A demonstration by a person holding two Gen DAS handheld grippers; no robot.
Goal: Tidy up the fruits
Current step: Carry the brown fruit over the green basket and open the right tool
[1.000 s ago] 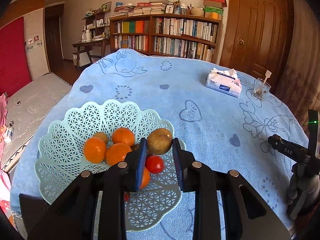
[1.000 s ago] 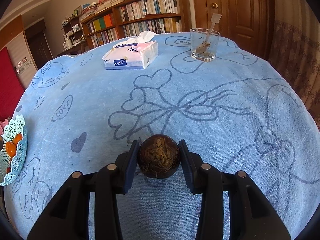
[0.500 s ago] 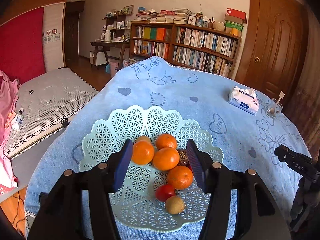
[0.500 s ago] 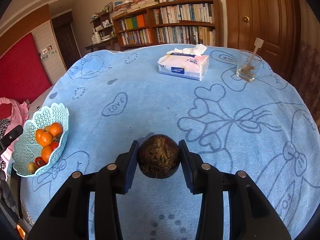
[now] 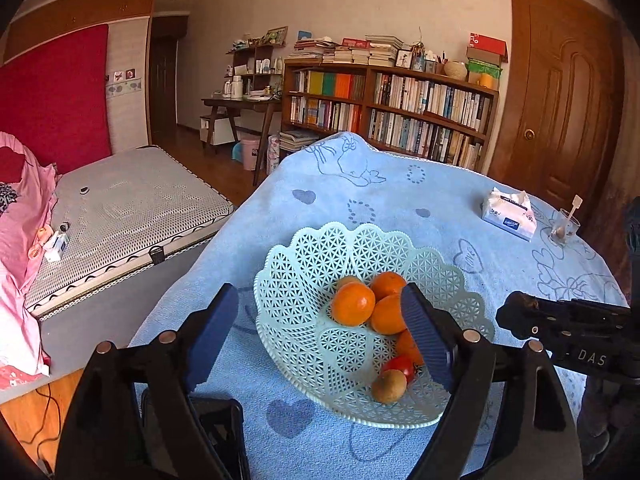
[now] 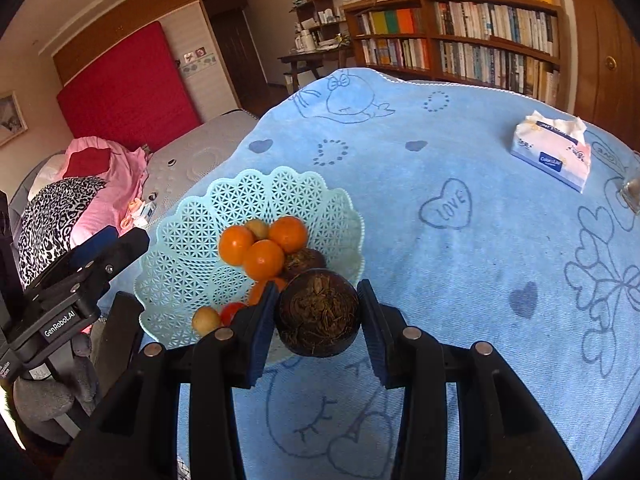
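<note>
our right gripper (image 6: 318,316) pinches a dark brown, rough, round fruit (image 6: 317,314) across its middle; it seems firm, light. left gripper (image 5: 320,336) gapes empty.

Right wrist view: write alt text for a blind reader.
The right claw grips a dark brown, rough round fruit at the near edge of a pale green lattice plastic basket holding oranges on a blue patterned tablecloth.

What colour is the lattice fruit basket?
Pale mint green fruit basket, clearest in the right wrist view.
</note>
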